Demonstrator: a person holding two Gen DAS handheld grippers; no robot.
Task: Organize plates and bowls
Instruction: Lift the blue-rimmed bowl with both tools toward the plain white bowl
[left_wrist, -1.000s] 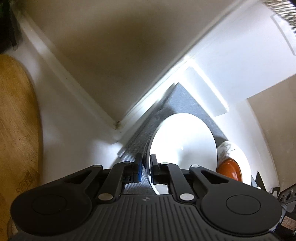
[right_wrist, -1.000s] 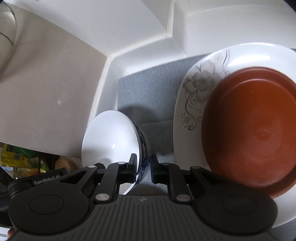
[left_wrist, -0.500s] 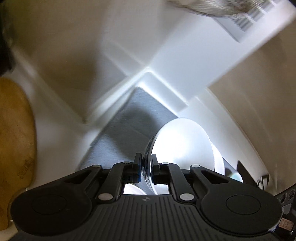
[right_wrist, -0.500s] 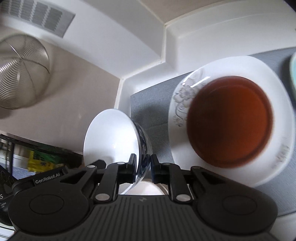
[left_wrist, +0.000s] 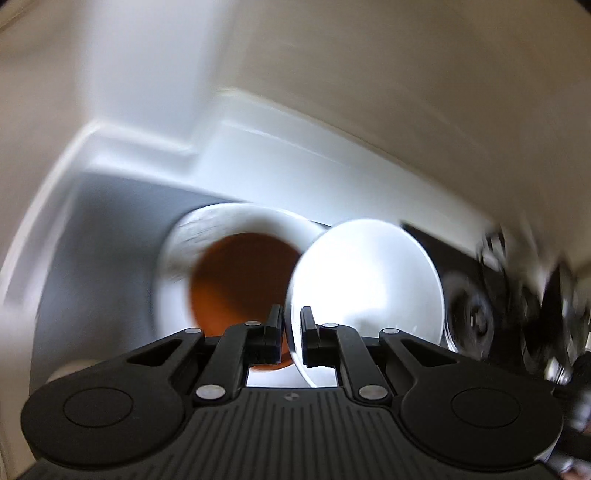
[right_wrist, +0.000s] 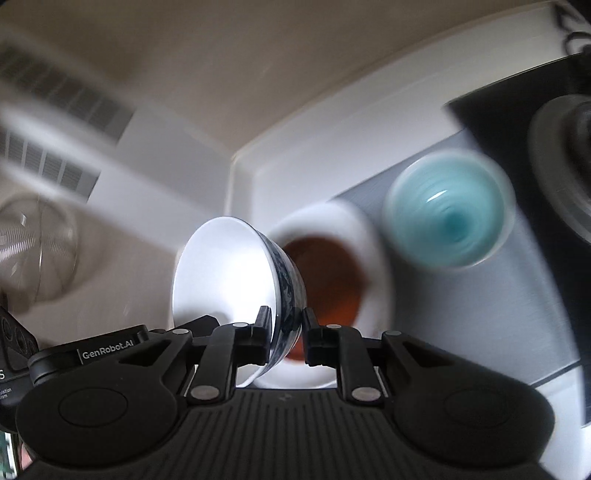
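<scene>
My left gripper (left_wrist: 292, 336) is shut on the rim of a white bowl (left_wrist: 365, 280) and holds it up, tilted. Below and left of it a brown dish (left_wrist: 240, 280) rests on a white flowered plate (left_wrist: 221, 221) on the grey mat (left_wrist: 99, 236). My right gripper (right_wrist: 285, 334) is shut on the rim of a white bowl with a blue patterned outside (right_wrist: 229, 277), held up on its side. Behind it the same brown dish (right_wrist: 328, 284) sits on the white plate (right_wrist: 332, 218). A teal bowl (right_wrist: 448, 210) stands to their right on the mat (right_wrist: 498, 314).
The mat lies on a white counter in a corner (left_wrist: 147, 147) with beige walls. A dark stove with a burner (left_wrist: 476, 317) is at the right; it also shows in the right wrist view (right_wrist: 565, 155). A wire strainer (right_wrist: 33, 243) and a vent grille (right_wrist: 62, 122) are at the left.
Both grippers have risen and swung while keeping their bowls. The left view has turned right, from the wooden board and corner to the plate and stove. The teal bowl has come into the right view.
</scene>
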